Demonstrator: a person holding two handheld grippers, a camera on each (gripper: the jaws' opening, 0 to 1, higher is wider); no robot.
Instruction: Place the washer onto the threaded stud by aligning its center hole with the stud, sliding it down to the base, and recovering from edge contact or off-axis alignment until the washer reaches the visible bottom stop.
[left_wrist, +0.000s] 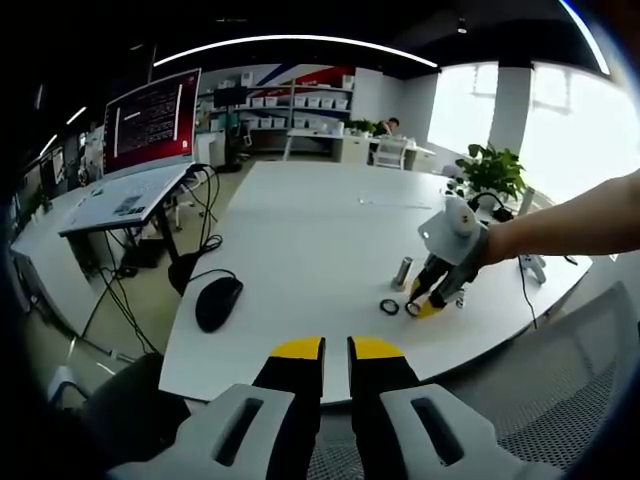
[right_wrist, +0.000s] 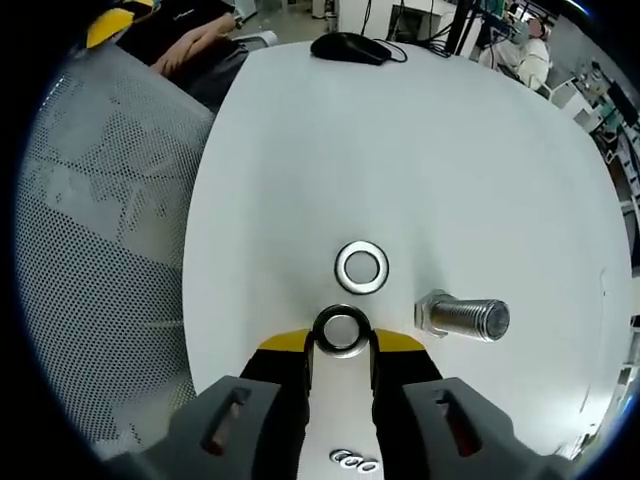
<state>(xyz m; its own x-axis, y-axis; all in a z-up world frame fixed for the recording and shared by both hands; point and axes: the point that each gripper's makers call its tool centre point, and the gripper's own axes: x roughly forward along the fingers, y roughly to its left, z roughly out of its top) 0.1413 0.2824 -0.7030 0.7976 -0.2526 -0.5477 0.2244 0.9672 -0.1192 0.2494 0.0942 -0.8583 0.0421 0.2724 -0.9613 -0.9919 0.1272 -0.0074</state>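
Note:
In the right gripper view a steel washer (right_wrist: 343, 332) lies on the white table (right_wrist: 430, 150), held between my right gripper's (right_wrist: 342, 344) yellow-tipped jaws, which are shut on its rim. A second washer (right_wrist: 362, 267) lies flat just beyond it. The threaded stud (right_wrist: 465, 318) stands on its hex base to the right of both, apart from them. The left gripper view shows the right gripper (left_wrist: 420, 306) held by a person's arm, the two washers (left_wrist: 389, 307) and the stud (left_wrist: 402, 272). My left gripper (left_wrist: 336, 349) hovers off the table's near edge, shut and holding nothing.
A black mouse (left_wrist: 218, 300) with its cable lies near the table's left edge, also seen as the mouse (right_wrist: 350, 47). A mesh chair (right_wrist: 100, 250) stands beside the table. A small row of rings (right_wrist: 350, 459) lies under the right gripper. A potted plant (left_wrist: 492, 170) stands at the far right.

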